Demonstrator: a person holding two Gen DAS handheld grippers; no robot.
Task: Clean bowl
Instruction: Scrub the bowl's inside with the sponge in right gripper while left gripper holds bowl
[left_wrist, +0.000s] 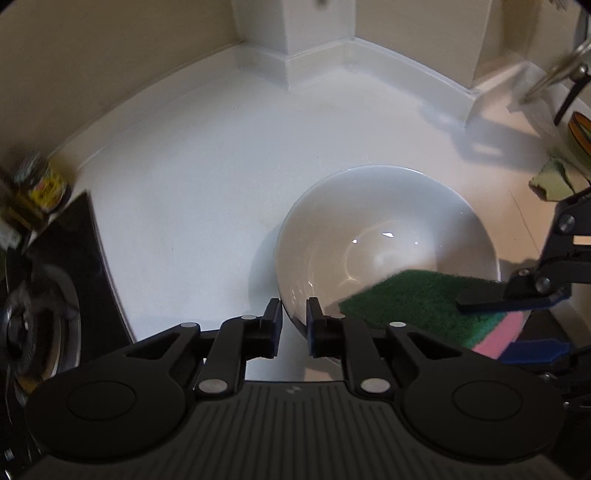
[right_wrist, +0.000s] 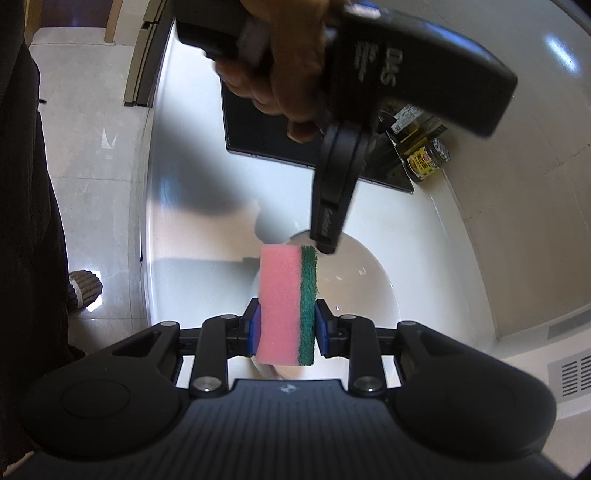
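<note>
A white bowl (left_wrist: 384, 236) stands on the white counter (left_wrist: 192, 192); it also shows in the right wrist view (right_wrist: 362, 291). My left gripper (left_wrist: 294, 317) is shut on the bowl's near rim, one finger inside and one outside. My right gripper (right_wrist: 284, 328) is shut on a pink sponge with a green scouring side (right_wrist: 286, 302). In the left wrist view the sponge (left_wrist: 413, 299) reaches over the bowl's near right rim, green side up, held by the right gripper (left_wrist: 517, 295). The left gripper's body (right_wrist: 332, 192) hangs over the bowl in the right wrist view.
A black stove top with a burner (left_wrist: 40, 317) lies at the left, with small jars (left_wrist: 40, 184) behind it; the jars also show in the right wrist view (right_wrist: 424, 158). A cloth (left_wrist: 554, 181) and metal rack parts (left_wrist: 561, 70) are at the right. Walls close the counter's back.
</note>
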